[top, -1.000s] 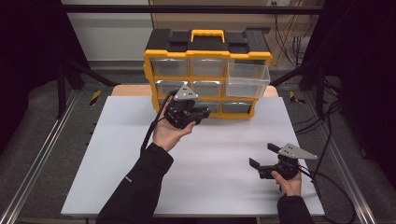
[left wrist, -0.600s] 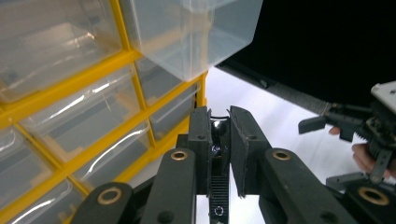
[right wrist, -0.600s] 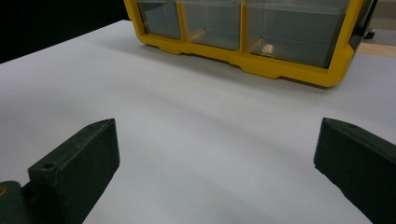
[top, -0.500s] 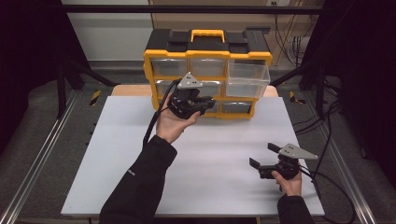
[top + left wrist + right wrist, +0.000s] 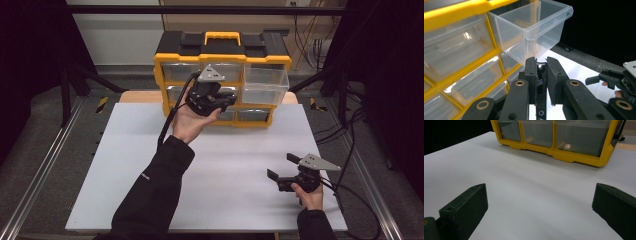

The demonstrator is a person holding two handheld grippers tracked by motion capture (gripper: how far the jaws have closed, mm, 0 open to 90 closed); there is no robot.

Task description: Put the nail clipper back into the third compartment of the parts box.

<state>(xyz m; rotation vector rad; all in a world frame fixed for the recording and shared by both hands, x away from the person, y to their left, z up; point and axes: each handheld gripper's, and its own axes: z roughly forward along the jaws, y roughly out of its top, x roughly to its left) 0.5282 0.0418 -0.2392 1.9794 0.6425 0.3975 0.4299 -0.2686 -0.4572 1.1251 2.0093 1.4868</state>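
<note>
We find the left gripper [image 5: 220,103] raised in front of the yellow-and-black plastic drawer cabinet [image 5: 222,77], higher and nearer the top row than a second ago. Its jaws are clenched on a small dark, glossy object [image 5: 541,68], visible between the pads in the left gripper view; its kind cannot be determined. The clear plastic drawer [image 5: 266,85] at the upper right stands pulled out, and the held object is now just below and in front of its open mouth. We judge the lift to be the approach for dropping the object into that drawer; release has not occurred.

The right gripper [image 5: 283,174] rests low over the white bench top [image 5: 130,170], well apart from the cabinet, jaws released and spread wide with nothing between them.

The bench surface is plain, matt and unmarked. It sits in a dark metal frame with rails along both sides. Cables hang at the right, and the surrounding room is dim.
</note>
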